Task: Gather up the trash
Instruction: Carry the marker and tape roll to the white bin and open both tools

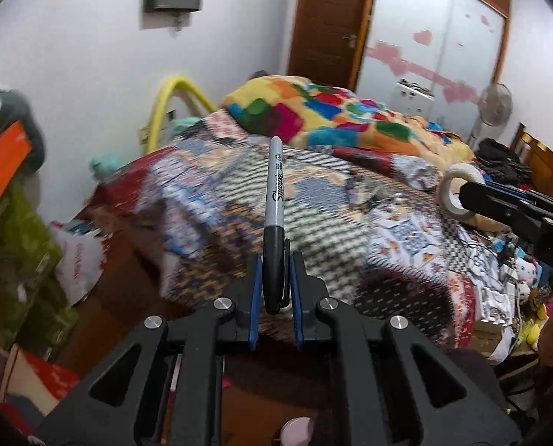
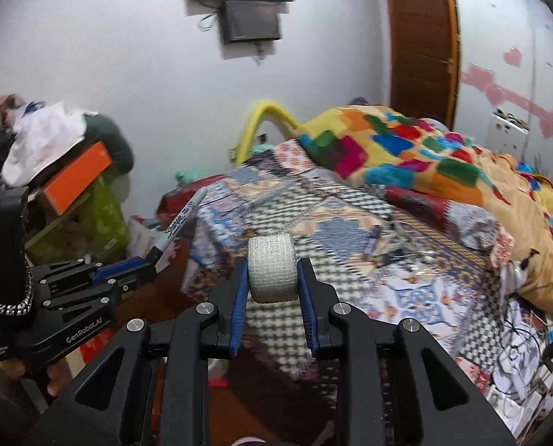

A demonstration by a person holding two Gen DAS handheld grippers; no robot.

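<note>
Above the patchwork bed (image 2: 350,223), the left tool (image 1: 274,275) clamps a black marker (image 1: 275,200) and the right tool (image 2: 272,275) grips a white tape roll (image 2: 272,267). Both pieces look collected and lifted clear; no bin shows, so dropping them off remains

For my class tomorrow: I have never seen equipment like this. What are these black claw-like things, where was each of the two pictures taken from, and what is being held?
There is no robot here. A person carries a hand-held two-finger gripper in each hand, and each gripper has a wide-angle camera looking forward along its fingers. One picture comes from the left gripper, which is clamped on a black marker pen pointing away from the camera. The other comes from the right gripper, clamped on a white roll of tape. Each gripper also shows at the edge of the other's picture. Beyond them is a bed with a patterned cover and a colourful blanket; small items lying on it are too blurred to name.
</note>
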